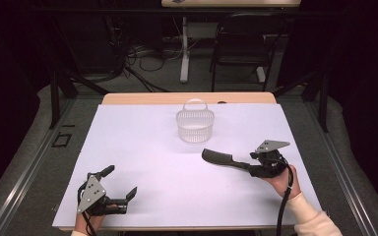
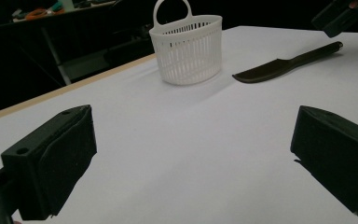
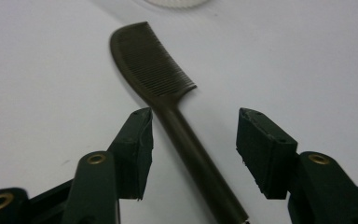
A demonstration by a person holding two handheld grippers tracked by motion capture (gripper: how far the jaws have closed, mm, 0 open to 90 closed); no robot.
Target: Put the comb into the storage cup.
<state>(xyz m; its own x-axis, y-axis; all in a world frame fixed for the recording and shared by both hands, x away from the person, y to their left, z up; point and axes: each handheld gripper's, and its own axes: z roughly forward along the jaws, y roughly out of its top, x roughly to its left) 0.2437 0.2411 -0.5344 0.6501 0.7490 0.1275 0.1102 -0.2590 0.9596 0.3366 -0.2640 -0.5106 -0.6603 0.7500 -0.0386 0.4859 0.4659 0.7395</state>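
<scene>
1. Showing the start of a pick-up: the right claw stands open astride the handle of a dark comb, one jaw on each side, neither pad seen touching it.
2. In the high view the comb lies flat on the white tabletop, teeth end pointing away from the right claw and toward the middle of the sheet.
3. A white slatted basket with a loop handle stands upright beyond the comb, near it but apart; from the left gripper view the basket shows nothing inside as far as can be told.
4. The left claw rests near the tabletop's front edge, jaws spread wide and holding nothing, well apart from comb and basket.
5. Judged progress: early. The comb is not yet gripped or lifted; closing on the handle, raising it and probably carrying it to the basket all remain.
</scene>
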